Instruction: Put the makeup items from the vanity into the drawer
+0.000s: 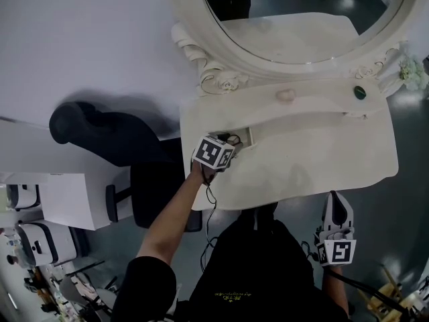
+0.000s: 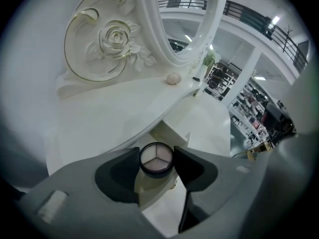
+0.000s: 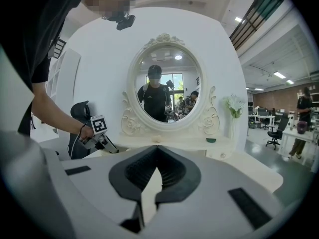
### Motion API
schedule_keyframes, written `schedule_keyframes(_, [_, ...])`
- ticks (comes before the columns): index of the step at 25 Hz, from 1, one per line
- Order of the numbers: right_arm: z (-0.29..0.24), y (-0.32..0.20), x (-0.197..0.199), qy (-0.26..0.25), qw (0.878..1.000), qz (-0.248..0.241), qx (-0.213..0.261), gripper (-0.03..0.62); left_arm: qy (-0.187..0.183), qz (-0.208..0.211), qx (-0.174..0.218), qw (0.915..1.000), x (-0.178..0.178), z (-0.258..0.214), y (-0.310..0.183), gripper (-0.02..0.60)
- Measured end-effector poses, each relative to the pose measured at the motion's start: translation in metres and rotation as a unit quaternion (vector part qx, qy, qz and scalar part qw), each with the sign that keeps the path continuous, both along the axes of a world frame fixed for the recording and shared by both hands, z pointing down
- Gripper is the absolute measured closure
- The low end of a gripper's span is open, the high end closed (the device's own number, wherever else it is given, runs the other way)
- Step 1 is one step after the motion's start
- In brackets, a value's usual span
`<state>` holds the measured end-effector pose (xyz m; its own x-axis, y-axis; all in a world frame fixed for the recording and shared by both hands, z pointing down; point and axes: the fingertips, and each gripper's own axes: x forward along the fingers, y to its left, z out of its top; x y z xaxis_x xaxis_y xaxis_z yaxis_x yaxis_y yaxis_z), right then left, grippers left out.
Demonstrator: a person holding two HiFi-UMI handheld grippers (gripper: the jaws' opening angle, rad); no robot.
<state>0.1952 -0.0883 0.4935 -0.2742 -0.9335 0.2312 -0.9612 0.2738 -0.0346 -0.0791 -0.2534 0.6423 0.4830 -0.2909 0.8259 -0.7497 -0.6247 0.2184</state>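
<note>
Left claw point(image 2: 156, 154) clamped on a round three-shade eyeshadow compact point(image 2: 156, 162), pointing down over the open drawer point(image 2: 172, 132) at the tabletop's point(image 1: 315, 159) left end. Right claw point(image 3: 157, 148) closed together, empty, held off the tabletop's front edge.

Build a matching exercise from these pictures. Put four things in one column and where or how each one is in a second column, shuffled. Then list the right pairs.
Things
1. round compact
2. pale pink sponge
3. dark green item
4. right gripper

Places or states
A. on the shelf, near its right end
B. empty, jaws together, held off the front edge of the vanity
C. clamped between the jaws of the left gripper
D. on the shelf, below the middle of the mirror

Pairs: 1-C, 2-D, 3-A, 4-B
</note>
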Motion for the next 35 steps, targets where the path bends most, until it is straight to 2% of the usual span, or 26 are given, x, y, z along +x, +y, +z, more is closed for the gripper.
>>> schedule_keyframes(8, [0.000, -0.003, -0.002, 0.000, 1.000, -0.003, -0.002, 0.592, 0.006, 0.015, -0.041, 0.9990, -0.001, 0.004, 0.005, 0.356])
schedule_keyframes(12, [0.002, -0.005, -0.001, 0.000, 1.000, -0.003, -0.003, 0.592, 0.009, 0.019, -0.046, 0.9987, 0.000, 0.004, 0.004, 0.354])
schedule_keyframes(16, [0.002, -0.006, -0.001, -0.001, 1.000, -0.003, -0.004, 0.591, 0.012, 0.034, -0.061, 0.9975, 0.002, 0.001, 0.008, 0.328])
schedule_keyframes(27, [0.003, -0.011, -0.006, 0.000, 1.000, -0.007, -0.003, 0.592, 0.024, 0.031, -0.059, 0.9975, 0.002, 0.001, 0.006, 0.324])
schedule_keyframes(30, [-0.001, -0.010, -0.009, 0.003, 1.000, -0.007, 0.001, 0.592, 0.042, 0.011, -0.013, 0.9990, -0.003, -0.024, 0.008, 0.324])
schedule_keyframes(32, [-0.004, -0.011, -0.010, 0.004, 1.000, -0.005, 0.004, 0.592, 0.045, -0.006, 0.061, 0.9971, -0.007, -0.054, 0.018, 0.325])
schedule_keyframes(33, [-0.006, -0.013, -0.011, 0.004, 1.000, -0.005, 0.007, 0.591, 0.036, -0.011, 0.106, 0.9936, -0.009, -0.068, 0.026, 0.328])
schedule_keyframes(35, [-0.010, -0.016, -0.014, 0.006, 1.000, -0.010, 0.013, 0.592, 0.009, -0.020, 0.192, 0.9811, -0.013, -0.086, 0.046, 0.342])
